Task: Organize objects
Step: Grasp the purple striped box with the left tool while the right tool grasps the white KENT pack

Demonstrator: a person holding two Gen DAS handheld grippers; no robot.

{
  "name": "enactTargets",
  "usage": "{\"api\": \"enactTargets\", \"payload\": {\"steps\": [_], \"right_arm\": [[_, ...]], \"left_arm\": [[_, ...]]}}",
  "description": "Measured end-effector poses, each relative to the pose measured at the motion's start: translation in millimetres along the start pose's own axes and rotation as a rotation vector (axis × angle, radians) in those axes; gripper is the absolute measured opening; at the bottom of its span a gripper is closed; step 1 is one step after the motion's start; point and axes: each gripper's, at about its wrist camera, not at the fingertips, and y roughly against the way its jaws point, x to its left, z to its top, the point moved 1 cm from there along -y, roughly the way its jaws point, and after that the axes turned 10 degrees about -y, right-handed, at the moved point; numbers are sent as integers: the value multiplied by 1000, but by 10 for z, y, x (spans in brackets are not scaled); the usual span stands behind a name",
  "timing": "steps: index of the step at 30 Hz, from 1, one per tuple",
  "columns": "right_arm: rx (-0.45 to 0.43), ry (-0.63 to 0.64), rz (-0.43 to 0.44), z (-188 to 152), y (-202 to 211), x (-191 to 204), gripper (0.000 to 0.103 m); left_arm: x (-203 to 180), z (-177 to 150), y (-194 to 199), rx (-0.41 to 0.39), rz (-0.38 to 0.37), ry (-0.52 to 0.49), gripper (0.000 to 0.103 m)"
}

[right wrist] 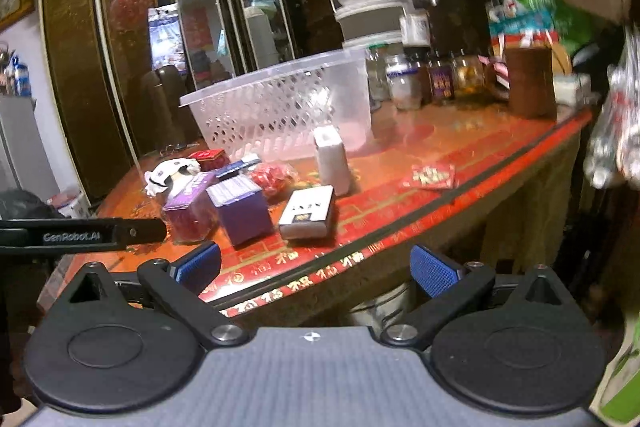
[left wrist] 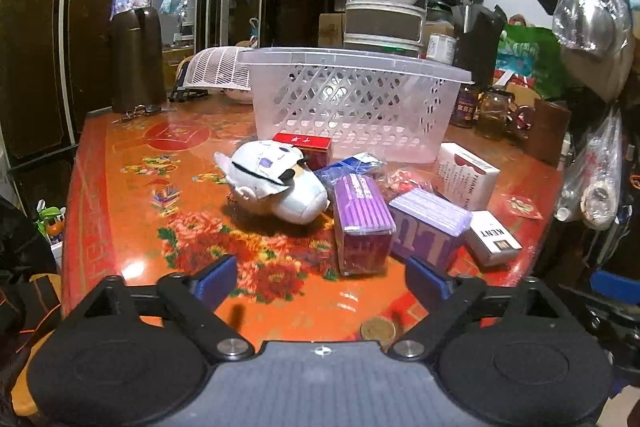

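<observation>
Two open grippers, clutter before the basket

Both tools hold nothing. The left gripper [left wrist: 319, 277] hovers with fingers spread wide over the red floral lacquered table [left wrist: 132, 195], near its front edge. The right gripper [right wrist: 318, 267] hangs past the table's corner, also spread. A clear plastic lattice basket [left wrist: 352, 99] stands farther back. In front of it lie a white plush toy [left wrist: 276, 183], two purple boxes [left wrist: 362, 227], and a white Kent cigarette pack [left wrist: 494, 237] near the right edge. Bare tabletop lies left of the toy.
</observation>
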Motion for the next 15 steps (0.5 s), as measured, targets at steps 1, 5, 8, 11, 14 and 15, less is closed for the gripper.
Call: {"api": "enactTargets", "payload": {"steps": [1,5,8,11,14,15], "right_arm": [[10,-20,-1,13,-23,-44,103],[40,-92,2,56,-95,-185,103],[31,-97,14,63,-111,-216,103],[14,-42,8,46,-126,-158,103],[11,1,12,38,-162,-93,103],[12,11,14,35,-175,-72,103]], "left_arm": [[-10,28,-39,6,0,-2,86],[-87,105,-196,18,-6,-20,81],[-130,138,-300,22,-11,-22,73],[-145,162,-379,34,-27,-5,59],[-182,195,-418,41,-24,-15,56],[-191,208,-428,41,-16,-21,56]]}}
